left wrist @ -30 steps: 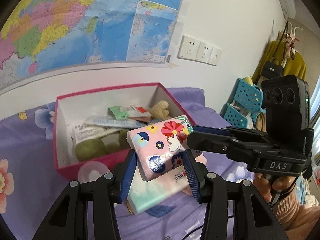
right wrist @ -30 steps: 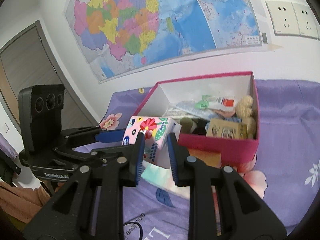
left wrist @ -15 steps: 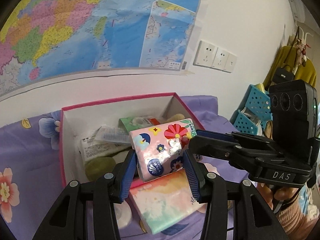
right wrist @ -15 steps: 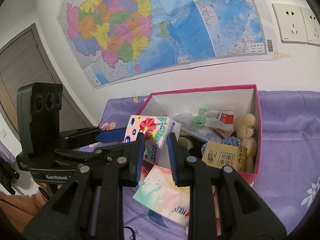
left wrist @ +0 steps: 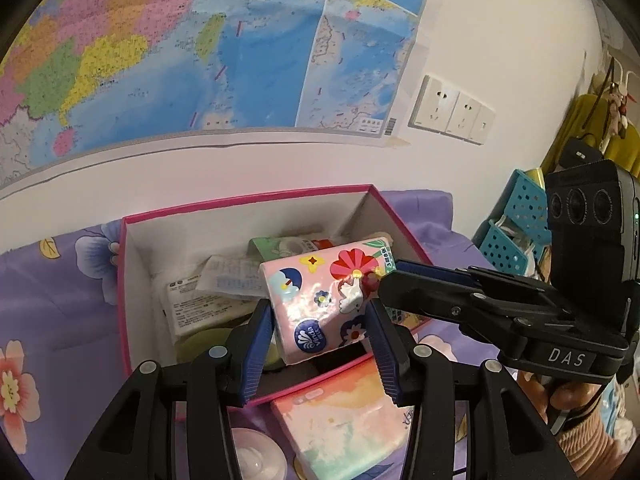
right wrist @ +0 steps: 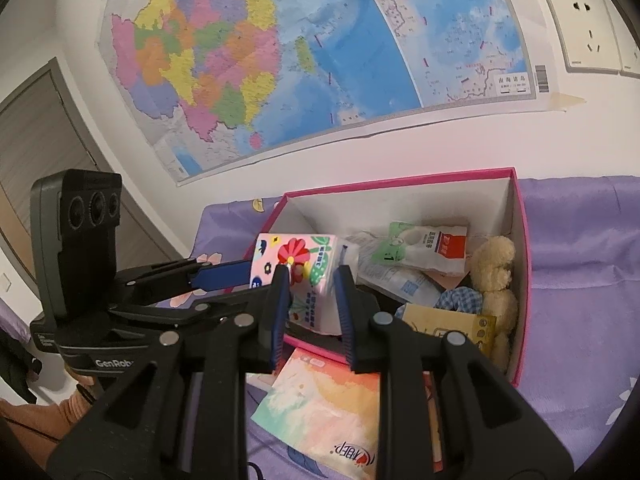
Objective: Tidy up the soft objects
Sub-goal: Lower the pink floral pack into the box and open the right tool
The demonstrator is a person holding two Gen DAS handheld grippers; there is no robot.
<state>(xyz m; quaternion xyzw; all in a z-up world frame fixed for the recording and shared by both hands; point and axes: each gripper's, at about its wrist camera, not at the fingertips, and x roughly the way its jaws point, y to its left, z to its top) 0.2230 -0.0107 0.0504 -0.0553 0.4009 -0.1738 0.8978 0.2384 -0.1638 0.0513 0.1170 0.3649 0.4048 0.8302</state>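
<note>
Both pairs of fingers clamp one floral tissue pack (left wrist: 326, 304): left gripper (left wrist: 320, 344) across its sides, right gripper (right wrist: 312, 304) on one end. Within the last second the pack has moved from before the pink box (left wrist: 124, 280) to above its interior, so release appears imminent.

A pink tissue pack (left wrist: 324, 304) printed with flowers, umbrellas and a blue Vinda logo hangs tilted above the near end of the pink box (left wrist: 256, 200). The box stands open, white inside, on a purple floral bedspread. It holds a cream plush bear (right wrist: 494, 276) against its right wall, a green-and-white pouch (right wrist: 424, 246) and a tan packet (right wrist: 448, 326). A pastel tissue pack (right wrist: 324, 404) lies flat just outside the box's near wall.
</note>
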